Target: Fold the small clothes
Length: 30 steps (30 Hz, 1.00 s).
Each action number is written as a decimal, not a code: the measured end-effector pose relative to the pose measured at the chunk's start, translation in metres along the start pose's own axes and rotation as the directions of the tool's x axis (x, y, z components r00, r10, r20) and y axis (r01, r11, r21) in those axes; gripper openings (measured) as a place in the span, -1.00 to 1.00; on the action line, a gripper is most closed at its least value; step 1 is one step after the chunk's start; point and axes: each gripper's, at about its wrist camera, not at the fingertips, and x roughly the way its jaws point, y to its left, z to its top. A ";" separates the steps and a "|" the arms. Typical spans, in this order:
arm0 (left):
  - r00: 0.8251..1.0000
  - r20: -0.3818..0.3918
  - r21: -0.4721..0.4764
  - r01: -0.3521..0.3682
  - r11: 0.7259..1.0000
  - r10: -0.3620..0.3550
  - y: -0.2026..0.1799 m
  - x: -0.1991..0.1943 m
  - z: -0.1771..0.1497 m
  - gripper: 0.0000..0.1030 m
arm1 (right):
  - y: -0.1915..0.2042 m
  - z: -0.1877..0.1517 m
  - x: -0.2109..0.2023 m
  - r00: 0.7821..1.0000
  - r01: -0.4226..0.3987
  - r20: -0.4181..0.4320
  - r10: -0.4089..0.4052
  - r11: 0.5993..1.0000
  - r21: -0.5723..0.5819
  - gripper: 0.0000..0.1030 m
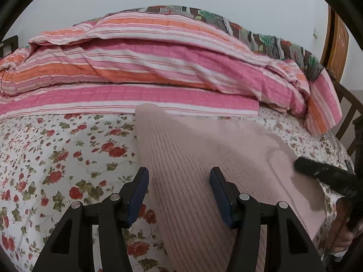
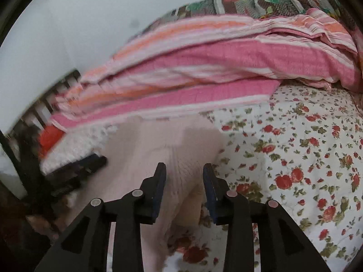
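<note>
Looking along the left gripper (image 1: pixel 179 176), we see a pale pink ribbed knit garment (image 1: pixel 204 158) lying on the rose-printed bedsheet (image 1: pixel 56 154). Its long axis runs from near us up toward the striped pink and orange quilt (image 1: pixel 136 68), its far corner touching the quilt's edge, and its ribs follow that same line. The left jaws stand apart over the knit, released, with the fabric flat beneath them and nothing pinched. In the right wrist view the right gripper (image 2: pixel 183 170) straddles a raised fold of the same garment; its jaws are narrower, yet the pads (image 2: pixel 207 176) show a gap to the cloth, so we read them as released too
</note>
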 end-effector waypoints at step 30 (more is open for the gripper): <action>0.996 -0.002 0.013 0.090 0.996 -0.090 0.015 -0.001 0.002 0.13 | 0.008 0.030 -0.008 0.999 -0.025 0.036 0.025 1.000 -0.016 -0.32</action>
